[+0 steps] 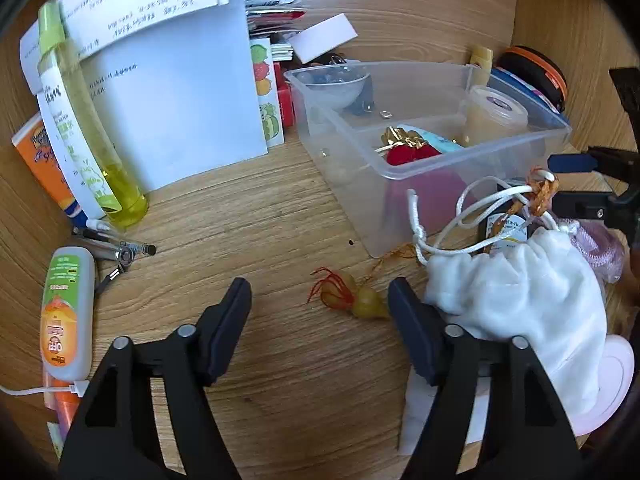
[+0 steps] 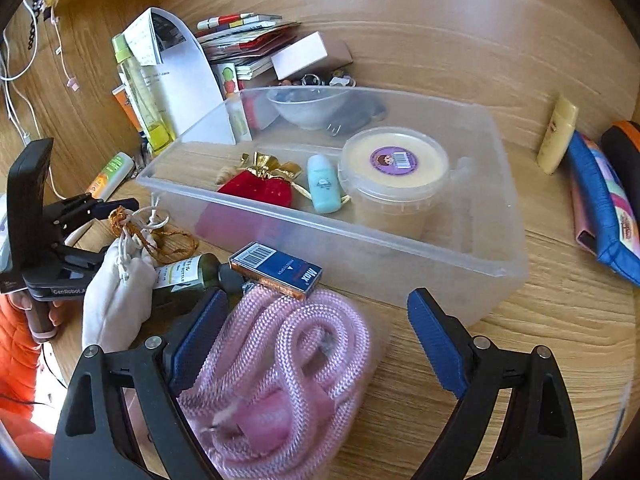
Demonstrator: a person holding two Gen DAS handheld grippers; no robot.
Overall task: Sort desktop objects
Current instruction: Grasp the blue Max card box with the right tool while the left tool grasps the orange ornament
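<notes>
Where the left wrist view looks down between its own fingers, a small yellow-green gourd charm (image 1: pixel 366 304) with a red tassel lies on the wooden surface (image 1: pixel 280 216) at lower centre of the frame, just beside the inner edge of the right-hand finger of the left claw (image 1: pixel 320 300), with bare wood between it and the other finger; the claw is released, its pads gripping nothing. Right of the charm sits a white drawstring pouch (image 1: pixel 516 296), its cord looping up toward the clear plastic bin (image 1: pixel 460 184) in the upper right. Only this view shows the tall yellow spray bottle (image 1: pixel 86 128) and the pens (image 1: pixel 120 248) at the left. From the right wrist view the charm cannot be seen; instead a coil of pink rope (image 2: pixel 292 364) fills the lower centre, lying between the fingers of the right claw (image 2: pixel 316 312), close against the left-hand finger and apart from the right-hand one, that claw also released. Behind the rope lie a blue Max staple box (image 2: pixel 280 270) and a dark green bottle (image 2: pixel 188 280). This view looks into the bin, showing a red velvet pouch (image 2: pixel 256 190), a small teal bottle (image 2: pixel 324 184) and a lidded tub (image 2: pixel 394 172). At the left edge the left claw's black body appears beside an orange sleeve (image 2: pixel 16 340).
</notes>
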